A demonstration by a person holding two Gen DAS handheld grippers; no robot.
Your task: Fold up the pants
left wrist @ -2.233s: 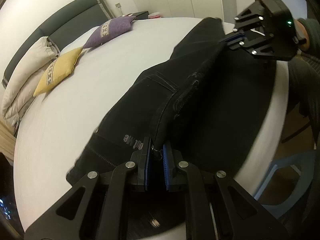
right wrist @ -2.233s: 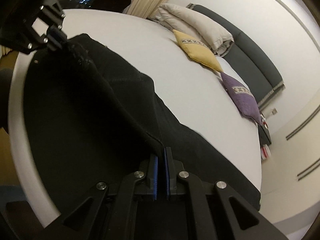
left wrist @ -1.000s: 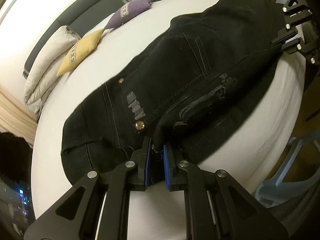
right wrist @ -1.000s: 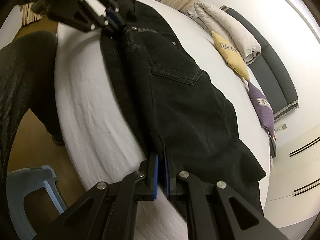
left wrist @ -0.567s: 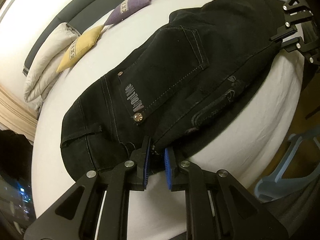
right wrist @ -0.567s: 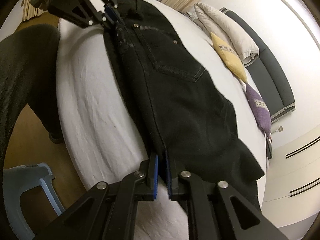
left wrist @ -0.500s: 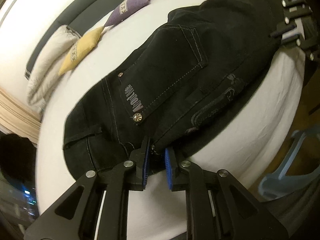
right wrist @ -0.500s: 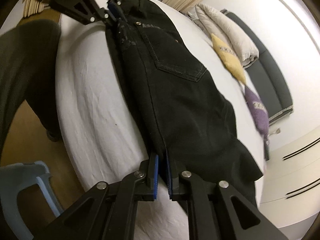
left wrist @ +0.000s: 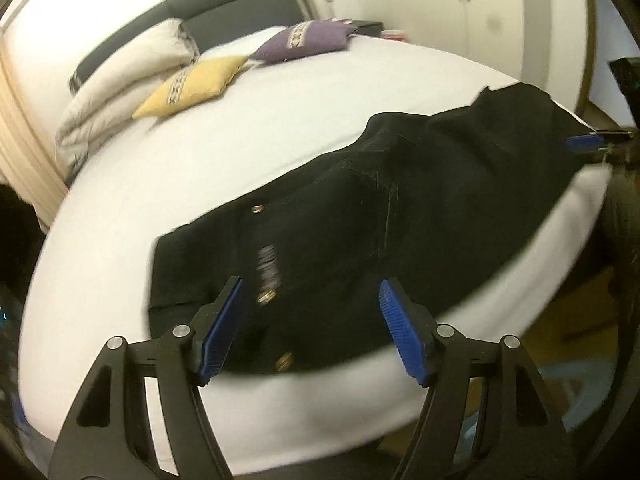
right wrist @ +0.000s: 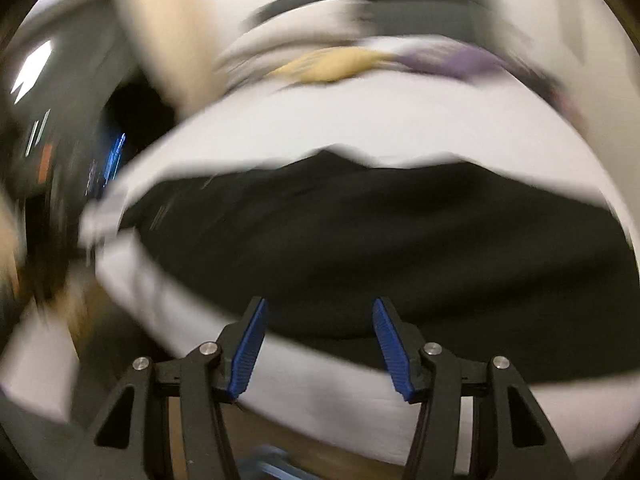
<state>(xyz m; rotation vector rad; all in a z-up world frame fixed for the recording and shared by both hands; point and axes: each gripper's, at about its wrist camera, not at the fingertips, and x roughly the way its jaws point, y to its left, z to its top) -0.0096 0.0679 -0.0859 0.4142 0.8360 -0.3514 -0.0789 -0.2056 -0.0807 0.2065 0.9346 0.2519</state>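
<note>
Black pants (left wrist: 384, 216) lie folded lengthwise along the near edge of the white bed (left wrist: 280, 128), waistband with metal buttons at the left. My left gripper (left wrist: 312, 312) hovers above the waistband end, its jaws opening, blue pads apart and nothing between them. In the blurred right wrist view the pants (right wrist: 380, 240) stretch across the bed below my right gripper (right wrist: 318, 328), whose jaws are also opening and hold nothing. A blue pad (left wrist: 582, 143) of the right gripper shows at the far right of the left wrist view, by the leg end.
A yellow cushion (left wrist: 192, 84), a purple cushion (left wrist: 304, 40) and a folded cream duvet (left wrist: 120, 84) sit by the dark headboard (left wrist: 224, 12). White wardrobe doors (left wrist: 460, 8) stand behind. Brown floor (left wrist: 576, 308) lies past the bed's near edge.
Both grippers have let go of the pants' edge and opened. Both lifted away; the right one swung sideways and rolled, blurring its view. The pants now lie flat on the bed.
</note>
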